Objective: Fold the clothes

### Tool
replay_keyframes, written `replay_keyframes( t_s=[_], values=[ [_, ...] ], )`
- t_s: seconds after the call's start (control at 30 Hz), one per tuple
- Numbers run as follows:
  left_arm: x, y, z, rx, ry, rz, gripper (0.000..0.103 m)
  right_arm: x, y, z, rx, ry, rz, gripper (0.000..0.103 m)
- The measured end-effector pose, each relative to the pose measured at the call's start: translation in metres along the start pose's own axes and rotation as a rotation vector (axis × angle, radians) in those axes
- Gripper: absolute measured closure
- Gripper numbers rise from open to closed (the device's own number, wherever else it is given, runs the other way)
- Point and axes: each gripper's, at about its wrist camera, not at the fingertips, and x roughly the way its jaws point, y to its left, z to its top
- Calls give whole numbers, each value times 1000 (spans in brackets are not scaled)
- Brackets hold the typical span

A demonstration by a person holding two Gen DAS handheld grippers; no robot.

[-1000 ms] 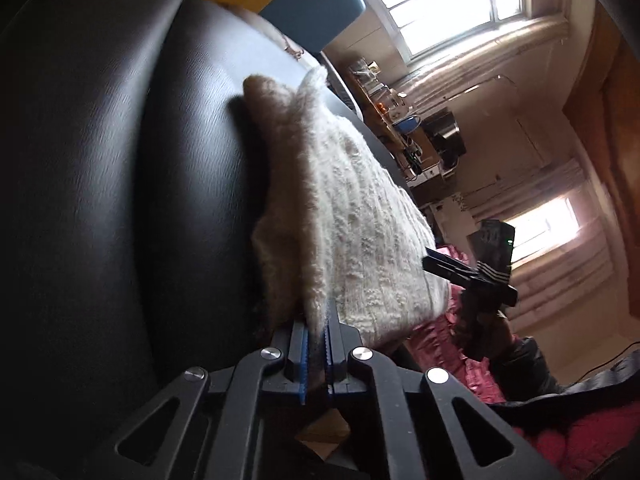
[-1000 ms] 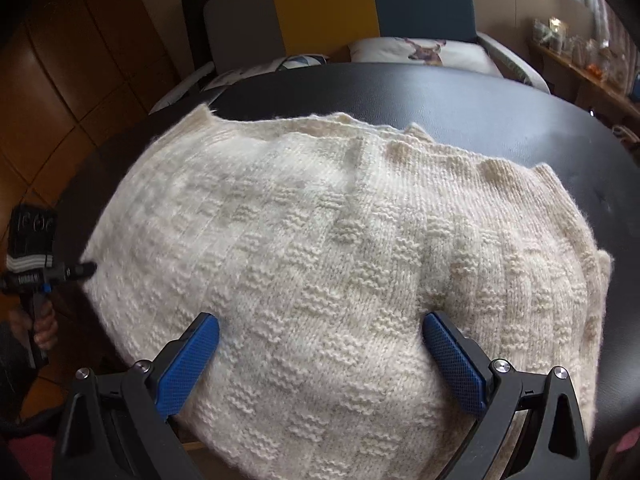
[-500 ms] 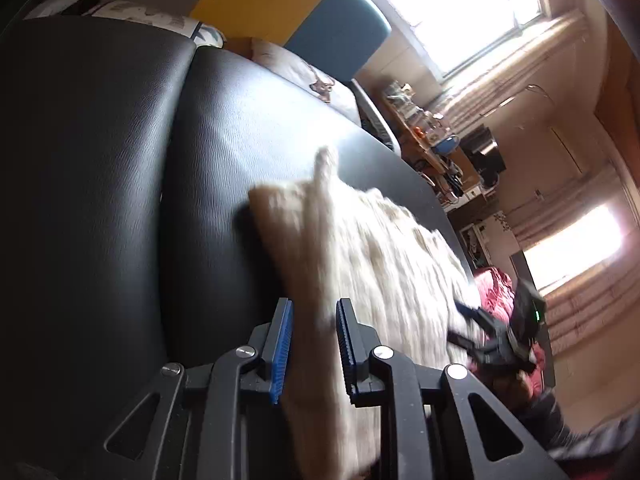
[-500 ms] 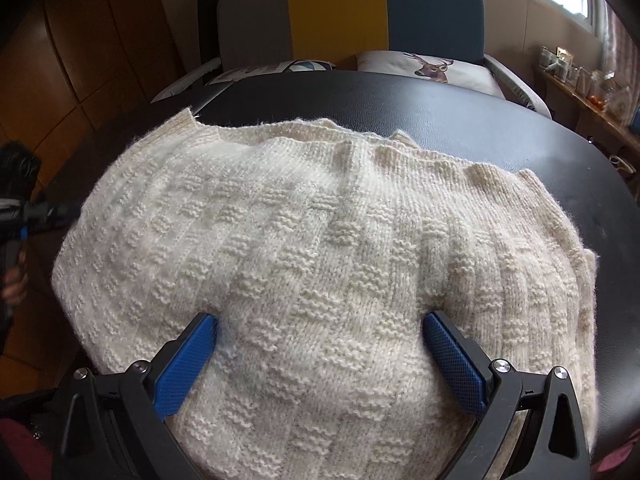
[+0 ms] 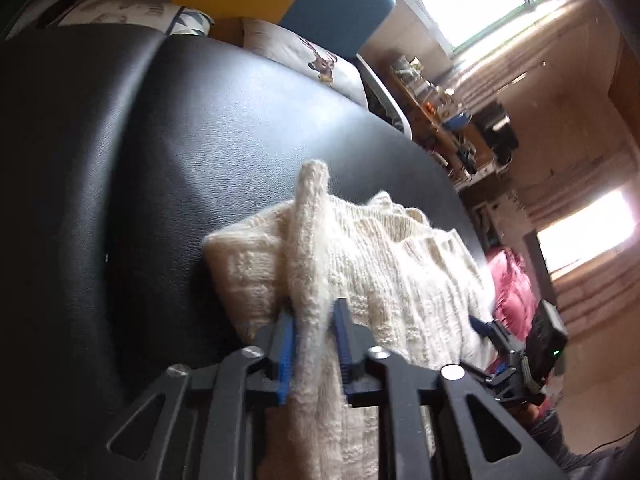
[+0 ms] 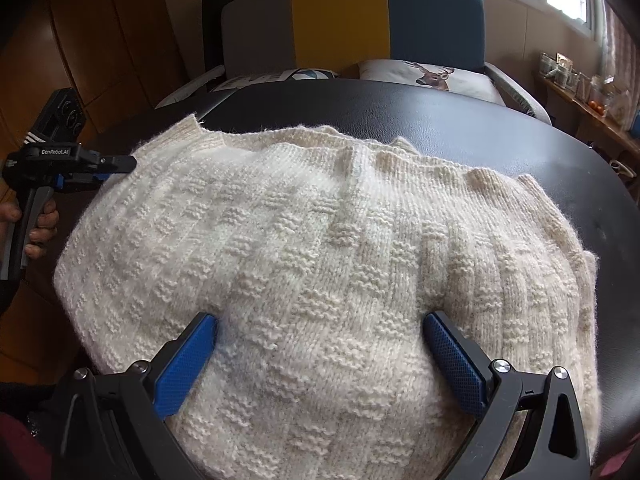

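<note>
1. A cream basket-weave knit sweater (image 6: 320,264) lay folded on a black leather tabletop (image 6: 460,120), ragged hem toward twelve o'clock.
2. The left gripper (image 5: 314,344), jaws closing, pinched a fold at the sweater's nine-o'clock edge.
3. The right gripper (image 6: 320,356), jaws wide, straddled the knit at six o'clock.
4. Bare tabletop lay open from twelve to three o'clock.

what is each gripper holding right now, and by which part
The left gripper, jaws closing, has a bunched side edge of the cream sweater between its pads. The right gripper stands wide open over the sweater, holding nothing.
</note>
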Motion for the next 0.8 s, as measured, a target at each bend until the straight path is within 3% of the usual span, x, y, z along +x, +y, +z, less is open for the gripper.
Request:
replay_keyframes(
  t_s=[0.1, 0.17, 0.27, 0.5, 0.7, 0.8],
  values=[
    [-17, -6, -4, -6, -90, -50, 97, -1, 1, -1, -4, 0, -2, 0],
    [-22, -9, -8, 15, -105, 43, 98, -1, 2, -1, -5, 1, -4, 0],
    [-6, 3, -13, 7, -59, 174, 98, -1, 3, -2, -6, -5, -7, 0],
    [-10, -2, -15, -19, -86, 163, 97, -1, 3, -3, -5, -13, -10, 0],
    [-37, -47, -13, 91, -247, 149, 89, -4, 2, -3, 1, -11, -6, 0],
    [-20, -66, -11, 160, -208, 130, 88, -10, -1, 3, 26, -22, 22, 0]
  ],
)
